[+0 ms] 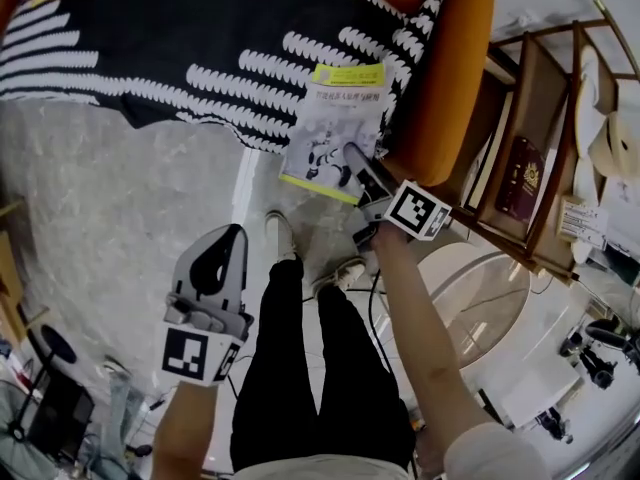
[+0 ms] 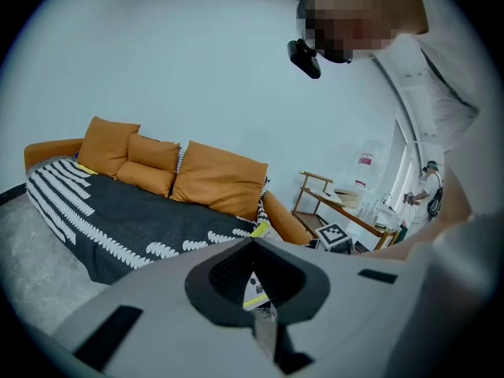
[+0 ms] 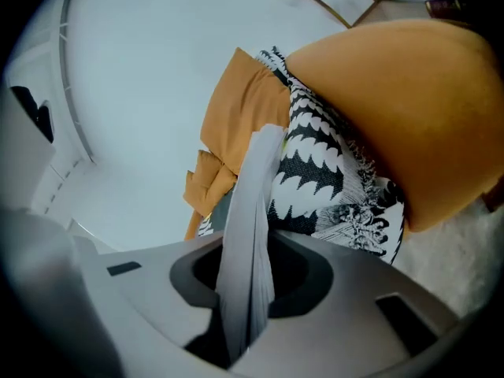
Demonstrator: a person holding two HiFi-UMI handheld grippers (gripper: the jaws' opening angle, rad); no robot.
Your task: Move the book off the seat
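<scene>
Left hand-held gripper (image 1: 232, 234) pressed together, empty; right hand-held gripper (image 1: 352, 156) pinching book (image 1: 335, 118) beside orange sofa (image 1: 452, 68) arm.

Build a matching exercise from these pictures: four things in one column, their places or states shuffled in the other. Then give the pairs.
1. book
2. left tool
3. black-and-white blanket
4. wooden rack

A. spread over the sofa
B. shut, with nothing in it
C. beside the sofa's arm
D. clamped in the right tool

Pairs: 1-D, 2-B, 3-A, 4-C
</scene>
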